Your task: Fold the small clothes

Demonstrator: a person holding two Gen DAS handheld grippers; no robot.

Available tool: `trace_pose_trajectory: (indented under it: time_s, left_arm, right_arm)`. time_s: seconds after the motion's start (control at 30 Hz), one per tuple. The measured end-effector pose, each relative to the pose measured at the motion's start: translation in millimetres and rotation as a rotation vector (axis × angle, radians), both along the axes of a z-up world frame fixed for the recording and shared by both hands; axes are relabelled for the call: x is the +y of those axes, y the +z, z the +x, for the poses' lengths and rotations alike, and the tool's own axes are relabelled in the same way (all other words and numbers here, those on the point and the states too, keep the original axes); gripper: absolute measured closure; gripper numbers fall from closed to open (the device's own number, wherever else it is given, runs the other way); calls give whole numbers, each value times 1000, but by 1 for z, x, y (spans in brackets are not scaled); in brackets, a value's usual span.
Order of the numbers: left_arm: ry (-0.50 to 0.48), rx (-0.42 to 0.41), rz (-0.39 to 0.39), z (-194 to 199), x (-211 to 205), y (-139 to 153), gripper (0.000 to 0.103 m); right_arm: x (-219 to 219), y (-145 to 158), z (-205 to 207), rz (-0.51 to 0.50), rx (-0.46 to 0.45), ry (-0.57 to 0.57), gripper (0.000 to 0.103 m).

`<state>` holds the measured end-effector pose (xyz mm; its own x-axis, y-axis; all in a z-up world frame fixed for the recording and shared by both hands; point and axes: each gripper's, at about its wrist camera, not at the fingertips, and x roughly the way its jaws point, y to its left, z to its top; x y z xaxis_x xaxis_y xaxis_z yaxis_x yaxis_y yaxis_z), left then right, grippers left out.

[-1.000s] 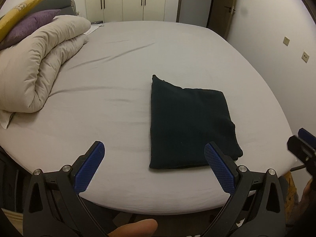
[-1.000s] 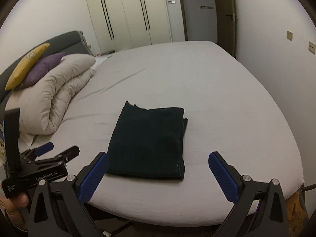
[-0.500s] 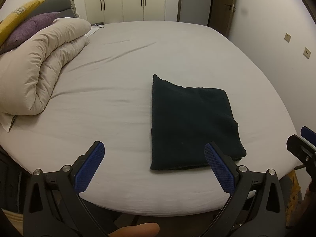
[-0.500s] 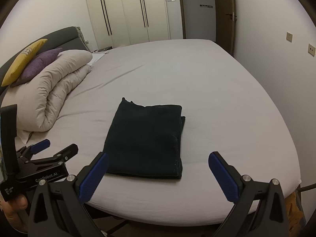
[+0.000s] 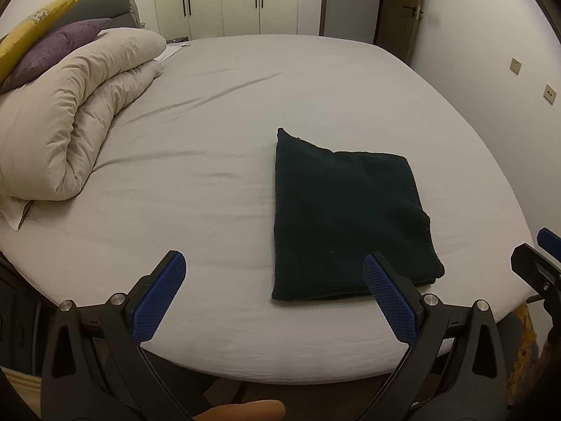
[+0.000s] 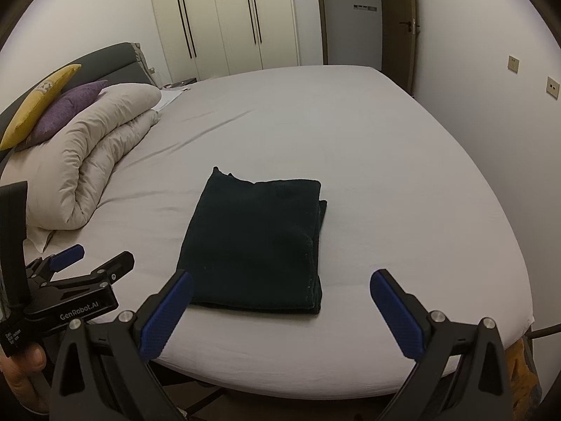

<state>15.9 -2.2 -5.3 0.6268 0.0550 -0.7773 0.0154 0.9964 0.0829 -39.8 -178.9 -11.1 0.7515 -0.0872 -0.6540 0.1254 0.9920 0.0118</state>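
A dark folded garment (image 5: 345,217) lies flat as a neat rectangle on the grey bed sheet (image 5: 217,133), near the front edge. It also shows in the right wrist view (image 6: 256,242). My left gripper (image 5: 275,275) is open and empty, held above the bed's front edge, left of the garment's middle. My right gripper (image 6: 280,293) is open and empty, just short of the garment's near edge. The left gripper also shows at the left of the right wrist view (image 6: 93,258), and the right gripper at the right edge of the left wrist view (image 5: 536,251).
A rolled beige duvet (image 5: 70,119) lies at the left of the bed with a purple cushion (image 5: 52,49) and a yellow cushion (image 5: 31,31) behind it. Wardrobe doors (image 6: 224,17) and a door (image 6: 350,24) stand at the back. A wall (image 6: 491,87) runs along the right.
Both grippers have drawn back and risen slightly from the bed; the garment looks a little farther away. The garment lies still and both grippers stay open.
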Motion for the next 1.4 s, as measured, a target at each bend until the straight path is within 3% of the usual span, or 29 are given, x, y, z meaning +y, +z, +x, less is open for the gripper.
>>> trace_pose_trajectory:
  time_s: [1.4]
  left_arm:
    - [1,23,-4,2,4,-11,0]
  right_arm:
    - [2,-8,0,5,15,-8,0]
